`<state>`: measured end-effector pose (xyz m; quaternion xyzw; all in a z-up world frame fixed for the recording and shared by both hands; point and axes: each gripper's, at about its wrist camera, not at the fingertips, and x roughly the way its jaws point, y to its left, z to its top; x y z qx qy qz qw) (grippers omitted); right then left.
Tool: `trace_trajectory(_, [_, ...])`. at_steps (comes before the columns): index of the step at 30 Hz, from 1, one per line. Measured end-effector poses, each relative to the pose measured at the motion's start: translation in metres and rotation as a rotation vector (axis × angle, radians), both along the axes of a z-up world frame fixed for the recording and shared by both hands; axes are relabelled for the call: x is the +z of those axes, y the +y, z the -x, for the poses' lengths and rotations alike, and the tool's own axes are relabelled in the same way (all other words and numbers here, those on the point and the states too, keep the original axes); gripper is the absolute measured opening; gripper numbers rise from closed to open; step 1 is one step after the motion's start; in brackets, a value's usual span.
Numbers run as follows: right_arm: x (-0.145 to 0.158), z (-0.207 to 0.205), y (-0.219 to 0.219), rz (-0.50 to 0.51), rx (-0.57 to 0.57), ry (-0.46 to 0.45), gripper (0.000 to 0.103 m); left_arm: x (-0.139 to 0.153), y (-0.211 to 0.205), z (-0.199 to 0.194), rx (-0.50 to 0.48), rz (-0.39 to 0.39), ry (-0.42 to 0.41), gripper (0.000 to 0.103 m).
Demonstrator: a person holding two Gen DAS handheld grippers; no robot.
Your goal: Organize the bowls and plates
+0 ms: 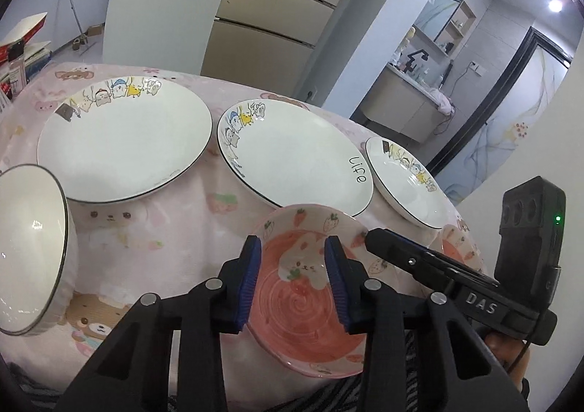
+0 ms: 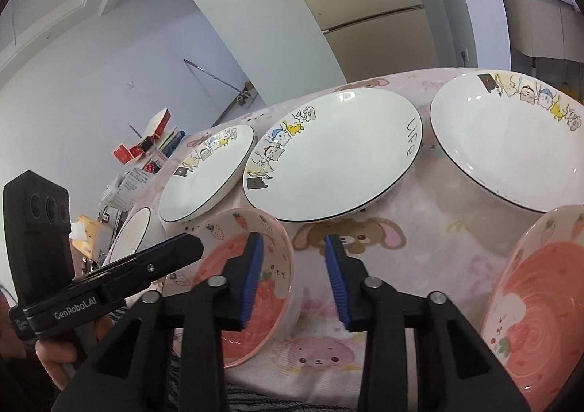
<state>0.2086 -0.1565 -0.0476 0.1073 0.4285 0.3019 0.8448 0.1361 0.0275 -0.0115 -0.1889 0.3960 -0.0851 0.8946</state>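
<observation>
Three white cartoon plates lie on the pink tablecloth: a left one point(image 1: 124, 136), a middle one marked "Life" point(image 1: 295, 153) and a right one point(image 1: 405, 182). A pink strawberry bowl point(image 1: 310, 306) sits at the near edge. My left gripper point(image 1: 294, 277) is open just above it, its pads either side of the bowl's middle. A white bowl point(image 1: 31, 247) stands at the left. My right gripper point(image 2: 294, 277) is open and empty over the cloth, between the pink bowl point(image 2: 233, 288) and a second pink bowl point(image 2: 540, 306). The right gripper's body point(image 1: 449, 277) shows in the left wrist view.
The pink cartoon tablecloth point(image 1: 153, 229) covers the round table. Books and a bottle point(image 1: 16, 65) stand at the far left edge. A fridge point(image 1: 266, 10) and a bathroom doorway lie beyond the table. The white bowl also shows in the right wrist view point(image 2: 131, 233).
</observation>
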Motion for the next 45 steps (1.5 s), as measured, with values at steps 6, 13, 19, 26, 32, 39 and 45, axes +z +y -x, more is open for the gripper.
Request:
trace_trajectory(6, [-0.001, 0.006, 0.011, 0.045, 0.038, -0.024, 0.033, 0.008, 0.008, 0.015, 0.023, -0.003, -0.053, 0.040])
trace_trajectory(13, [-0.005, 0.007, 0.018, 0.091, 0.065, -0.010, 0.033, -0.017, 0.014, -0.001, 0.006, 0.010, 0.057, 0.040])
trace_trajectory(19, [-0.017, -0.001, 0.023, 0.083, 0.094, 0.054, 0.031, -0.036, 0.014, -0.015, -0.023, 0.039, 0.150, 0.022])
trace_trajectory(26, [-0.031, -0.008, 0.024, 0.113, 0.077, 0.115, 0.026, -0.038, 0.008, -0.016, -0.029, 0.013, 0.146, 0.022])
trace_trajectory(32, [-0.032, -0.007, 0.028, 0.132, 0.091, 0.118, 0.025, -0.049, -0.003, -0.028, -0.081, -0.016, 0.199, 0.022])
trace_trajectory(39, [-0.028, -0.004, 0.028, 0.132, 0.094, 0.089, 0.012, -0.054, 0.007, -0.029, -0.055, 0.063, 0.196, 0.017])
trace_trajectory(45, [-0.025, -0.003, 0.026, 0.115, 0.094, 0.071, 0.010, -0.049, 0.015, -0.025, -0.050, 0.101, 0.150, 0.014])
